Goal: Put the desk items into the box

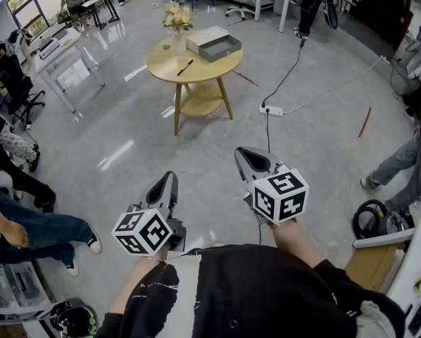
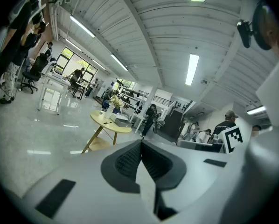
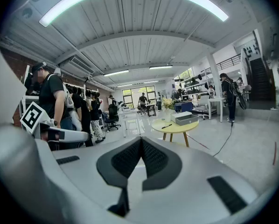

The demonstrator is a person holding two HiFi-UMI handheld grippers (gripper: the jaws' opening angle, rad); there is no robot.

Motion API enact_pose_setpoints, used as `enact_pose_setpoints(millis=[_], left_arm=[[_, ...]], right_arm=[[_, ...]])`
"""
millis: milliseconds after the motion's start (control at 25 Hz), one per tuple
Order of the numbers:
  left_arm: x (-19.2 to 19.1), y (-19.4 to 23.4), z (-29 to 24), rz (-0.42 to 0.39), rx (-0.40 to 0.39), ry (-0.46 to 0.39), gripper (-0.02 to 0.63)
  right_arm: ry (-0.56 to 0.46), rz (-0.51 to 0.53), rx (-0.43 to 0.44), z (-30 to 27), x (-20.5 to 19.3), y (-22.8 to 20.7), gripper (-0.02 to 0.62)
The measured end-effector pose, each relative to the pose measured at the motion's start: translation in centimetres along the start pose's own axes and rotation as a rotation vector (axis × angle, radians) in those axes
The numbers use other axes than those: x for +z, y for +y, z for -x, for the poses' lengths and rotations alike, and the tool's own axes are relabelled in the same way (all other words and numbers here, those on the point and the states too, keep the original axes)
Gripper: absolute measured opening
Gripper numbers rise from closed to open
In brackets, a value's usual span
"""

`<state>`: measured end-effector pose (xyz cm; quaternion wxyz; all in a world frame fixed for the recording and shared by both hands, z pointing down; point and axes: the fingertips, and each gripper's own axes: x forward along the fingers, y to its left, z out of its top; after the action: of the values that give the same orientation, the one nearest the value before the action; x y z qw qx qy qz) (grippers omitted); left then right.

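Left tongs (image 1: 170,178) and right tongs (image 1: 247,153) — both closed tip to tip, nothing between, held side by side above the grey floor (image 1: 126,139), well apart from the round yellow bench (image 1: 161,65) farther ahead. On the bench: open grey box (image 1: 221,46) toward the far right edge; black pen (image 1: 185,67) near the middle, close to the box but not touching; vase of flowers (image 1: 178,30) left of the box. Power strip (image 1: 271,110) on the floor — right of the bench.
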<state>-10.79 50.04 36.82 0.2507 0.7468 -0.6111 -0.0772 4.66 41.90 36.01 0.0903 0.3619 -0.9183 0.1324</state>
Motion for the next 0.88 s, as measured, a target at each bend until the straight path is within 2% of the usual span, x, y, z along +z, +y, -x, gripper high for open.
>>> enact_pose_setpoints(millis=[520,720,880], left_arm=[[-0.6,1.2,-0.5,0.028,0.009,0.012,0.009],[-0.6,2.0,0.0,0.035,0.028,0.022,0.009],[-0.7,3.5,-0.1,0.045,0.050,0.028,0.009]], right_arm=[[0.032,0.002,-0.008,-0.9,-0.8,-0.4,0.006],[0.014,-0.052,0.005,-1.6,-0.7,-0.2,0.006],[0.042,-0.068,0.013,-3.0,-1.8,0.0,0.006]])
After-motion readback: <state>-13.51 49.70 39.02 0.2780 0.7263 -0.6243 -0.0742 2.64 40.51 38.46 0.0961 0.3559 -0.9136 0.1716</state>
